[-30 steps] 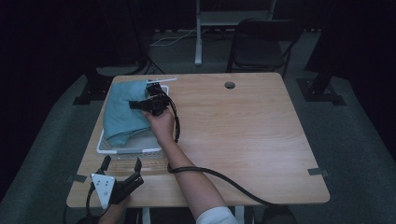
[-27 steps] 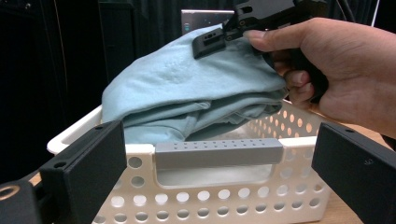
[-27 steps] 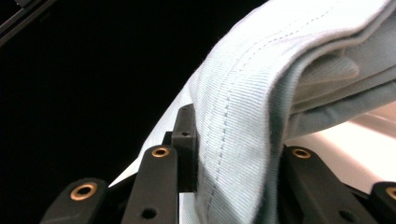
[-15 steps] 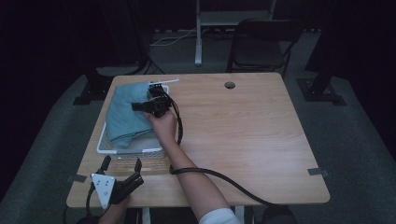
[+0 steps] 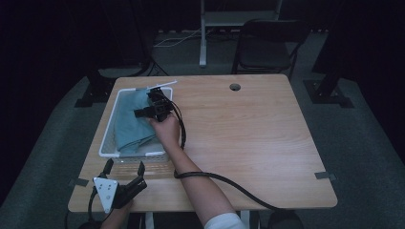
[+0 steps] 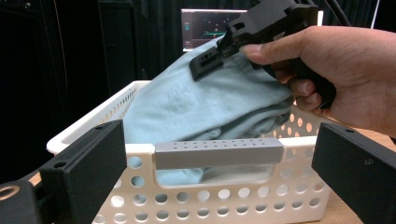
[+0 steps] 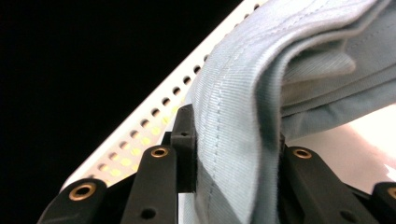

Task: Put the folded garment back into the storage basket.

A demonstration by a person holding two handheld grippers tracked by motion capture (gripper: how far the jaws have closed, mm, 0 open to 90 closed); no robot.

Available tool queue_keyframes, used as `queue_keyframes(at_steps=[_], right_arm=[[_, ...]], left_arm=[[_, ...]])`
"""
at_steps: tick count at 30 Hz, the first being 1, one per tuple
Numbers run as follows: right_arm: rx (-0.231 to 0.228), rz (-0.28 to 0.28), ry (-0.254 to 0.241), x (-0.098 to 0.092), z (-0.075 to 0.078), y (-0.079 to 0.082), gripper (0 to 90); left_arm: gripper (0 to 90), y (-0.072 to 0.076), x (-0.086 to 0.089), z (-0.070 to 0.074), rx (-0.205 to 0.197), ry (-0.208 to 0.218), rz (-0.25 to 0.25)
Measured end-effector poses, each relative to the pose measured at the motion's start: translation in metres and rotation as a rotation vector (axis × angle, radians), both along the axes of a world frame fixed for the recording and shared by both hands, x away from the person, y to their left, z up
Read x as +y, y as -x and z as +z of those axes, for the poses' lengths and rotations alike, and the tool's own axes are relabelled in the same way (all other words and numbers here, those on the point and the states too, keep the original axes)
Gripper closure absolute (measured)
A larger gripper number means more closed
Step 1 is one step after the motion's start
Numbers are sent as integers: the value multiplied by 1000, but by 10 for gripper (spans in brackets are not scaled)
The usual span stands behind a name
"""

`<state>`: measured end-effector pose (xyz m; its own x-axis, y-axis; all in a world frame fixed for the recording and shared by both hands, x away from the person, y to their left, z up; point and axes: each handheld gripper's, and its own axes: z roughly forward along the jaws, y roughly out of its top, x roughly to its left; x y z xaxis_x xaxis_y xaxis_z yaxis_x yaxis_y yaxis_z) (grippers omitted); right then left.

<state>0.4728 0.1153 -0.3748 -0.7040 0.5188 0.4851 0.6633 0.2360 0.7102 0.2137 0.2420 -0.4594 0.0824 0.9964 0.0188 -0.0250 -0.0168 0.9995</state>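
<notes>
At the table's [image 5: 248,138] left side sat a white perforated basket [image 5: 109,143] with a light blue cloth [image 5: 128,126] in it. Right hand [image 5: 166,129] reached over the basket's right rim, holding the right gripper [image 5: 152,106] above the cloth near the far end. In the right gripper view, a folded edge of cloth [image 7: 233,140] ran up between the two jaws, both pressed against it, so that gripper was clamped on the cloth. From the left gripper view the cloth [image 6: 210,107] was bunched and raised above the basket rim [image 6: 140,149], the right gripper [image 6: 224,46] at its top. Part of it still lay inside the basket. Left gripper [image 5: 125,174] sat at the near left table edge, just in front of the basket's near wall, jaws spread wide, nothing between them. Its view looked straight at the basket's grey handle bar [image 6: 218,153]. Right gripper's cable [image 5: 229,183] trailed across the tabletop toward the near edge.
</notes>
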Motion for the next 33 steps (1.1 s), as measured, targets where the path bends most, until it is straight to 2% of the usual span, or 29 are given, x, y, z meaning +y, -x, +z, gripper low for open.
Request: queue_keyframes(at_steps=[2,4,7,8,9,16,19,24,26,28,30,33], right_arm=[[6,23,46,5,0,-1,666],[24,44,88,10,0,-2,557],[1,12,137,11,2,-2,452],[20,23,148,11,1,-3,419],[26,28,158,12,1,-4,410],[-10,42,250,20,2,0,272],[-21,39,264,21,3,1,230],[-34,31,251,20,4,2,195],[-45,44,239,19,4,4,123],[-57,69,230,18,5,6,120],[-67,83,226,18,4,7,29],[-77,114,200,17,5,8,19]], left_arm=[[45,0,0,0,0,1,0],[45,0,0,0,1,0,0],[45,0,0,0,0,0,1],[45,0,0,0,1,0,1],[45,0,0,0,1,0,1],[45,0,0,0,1,0,2],[45,0,0,0,1,0,2],[45,0,0,0,1,0,2],[45,0,0,0,1,0,2],[45,0,0,0,1,0,2],[45,0,0,0,1,0,2],[45,0,0,0,2,-1,2]])
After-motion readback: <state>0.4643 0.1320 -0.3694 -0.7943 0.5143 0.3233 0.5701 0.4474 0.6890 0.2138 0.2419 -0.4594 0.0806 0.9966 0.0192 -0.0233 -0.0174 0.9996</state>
